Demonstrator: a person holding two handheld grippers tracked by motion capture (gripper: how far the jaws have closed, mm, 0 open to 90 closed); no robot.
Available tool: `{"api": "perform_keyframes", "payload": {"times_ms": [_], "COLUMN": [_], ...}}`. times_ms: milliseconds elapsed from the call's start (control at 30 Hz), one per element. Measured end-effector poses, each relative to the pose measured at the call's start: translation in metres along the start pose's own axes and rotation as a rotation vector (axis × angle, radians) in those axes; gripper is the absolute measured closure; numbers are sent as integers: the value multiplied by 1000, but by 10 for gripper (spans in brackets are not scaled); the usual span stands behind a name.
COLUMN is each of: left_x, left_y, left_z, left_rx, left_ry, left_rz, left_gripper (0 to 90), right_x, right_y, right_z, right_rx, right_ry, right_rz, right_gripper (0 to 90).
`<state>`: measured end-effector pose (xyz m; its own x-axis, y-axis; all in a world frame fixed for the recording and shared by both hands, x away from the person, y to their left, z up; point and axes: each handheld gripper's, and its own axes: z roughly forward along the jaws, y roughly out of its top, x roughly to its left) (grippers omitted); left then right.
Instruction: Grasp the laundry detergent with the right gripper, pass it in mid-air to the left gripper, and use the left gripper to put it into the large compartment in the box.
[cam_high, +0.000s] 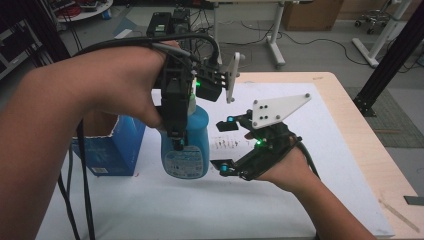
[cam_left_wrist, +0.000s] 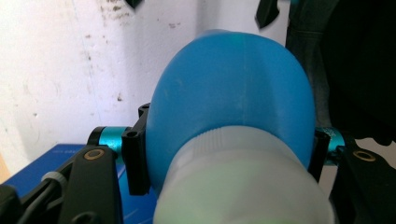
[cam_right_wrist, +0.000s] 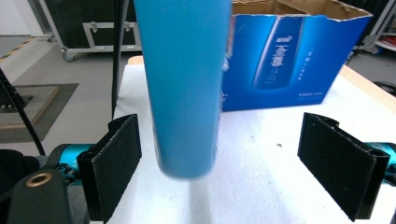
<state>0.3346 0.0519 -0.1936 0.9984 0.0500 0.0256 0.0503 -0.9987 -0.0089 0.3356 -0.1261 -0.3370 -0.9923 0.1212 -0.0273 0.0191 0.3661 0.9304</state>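
Blue bottle (cam_high: 186, 145) hangs clamped in our left tongs (cam_high: 176, 131); right tongs (cam_high: 223, 146) stand wide beside it, so next we lower it onto the tabletop (cam_high: 210, 210).

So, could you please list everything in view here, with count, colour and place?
bottle: one, blue with a pale cap, held up above the table, clamped in the left claw.
box: one, blue cardboard, open top, on the table's left part beside the bottle.
table: one, pale wood edge with a white sheet on top.
left claw: one, black, shut on the bottle near its cap.
right claw: one, black with teal joints, jaws wide apart, beside the bottle's lower end, pads off it.
hands: two, each gripping one claw.
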Motion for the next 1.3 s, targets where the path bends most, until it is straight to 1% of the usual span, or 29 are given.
{"api": "perform_keyframes", "payload": {"times_ms": [100,133,167,200,233,267,367,400,433,467,500,533,633,667,700,767,833,867,933,967,1000,1033,1067,1100,1133,1200,1233,1267,1300], "left_x": [1,2,2,3,3,5,6,6,6,6,5,6,8,9,11,14,18,18,24,26,28,29,29,36,38,43,43,45,50], "left_y": [-4,-8,-10,-12,-12,-18,-23,-26,-30,-30,-34,-37,-47,-50,-55,-65,-76,-76,-91,-98,-106,-111,-111,-129,-135,-146,-146,-152,-162], "left_z": [-3,-7,-9,-11,-11,-16,-22,-25,-32,-32,-39,-44,-55,-60,-65,-77,-88,-88,-98,-102,-106,-107,-107,-110,-110,-110,-110,-110,-109], "left_rx": [-2,-7,-8,-16,-16,-26,-34,-36,-28,-28,-20,-21,-21,-22,-23,-39,-48,-48,-80,-91,-111,-122,-122,-133,-128,-116,-116,-112,-109], "left_ry": [4,4,4,1,1,-15,-23,-22,-19,-19,-9,-7,-8,-7,-2,7,13,13,14,15,20,26,26,42,44,43,43,44,49], "left_rz": [-11,-34,-41,-62,-62,-116,-130,-138,-162,-162,-177,-189,-232,-249,-255,-295,-353,-353,-452,-485,-558,-602,-602,-751,-798,-875,-875,-917,-993], "left_gripper": [376,376,376,376,376,375,376,376,376,376,376,376,376,376,376,376,375,375,375,375,375,375,375,375,375,375,375,375,375], "right_x": [-1,-2,-3,-4,-4,-6,-9,-9,-11,-11,-13,-14,-19,-21,-23,-26,-27,-28,-30,-31,-32,-33,-33,-34,-34,-34,-34,-34,-34], "right_y": [1,2,3,4,4,7,12,12,15,15,19,21,27,29,30,34,37,38,38,39,38,38,38,36,35,34,34,34,33], "right_z": [-6,-8,-10,-11,-11,-16,-23,-23,-28,-28,-34,-36,-43,-45,-47,-51,-56,-57,-60,-61,-63,-64,-64,-64,-64,-64,-64,-65,-66], "right_rx": [-5,0,4,7,7,21,44,44,63,63,88,99,154,175,195,230,251,256,262,259,255,250,250,264,267,280,280,282,289], "right_ry": [-14,-27,-24,-28,-28,-33,-55,-55,-64,-64,-76,-81,-95,-92,-93,-97,-104,-105,-110,-114,-111,-115,-115,-118,-117,-113,-113,-113,-113], "right_rz": [-5,-8,-8,-12,-12,-13,-23,-23,-32,-32,-40,-44,-47,-48,-51,-67,-78,-81,-85,-86,-83,-82,-82,-86,-91,-92,-92,-91,-83], "right_gripper": [123,113,113,112,112,112,40,40,40,40,35,32,6,6,5,5,6,6,6,6,6,6,6,6,6,6,6,6,6]}}
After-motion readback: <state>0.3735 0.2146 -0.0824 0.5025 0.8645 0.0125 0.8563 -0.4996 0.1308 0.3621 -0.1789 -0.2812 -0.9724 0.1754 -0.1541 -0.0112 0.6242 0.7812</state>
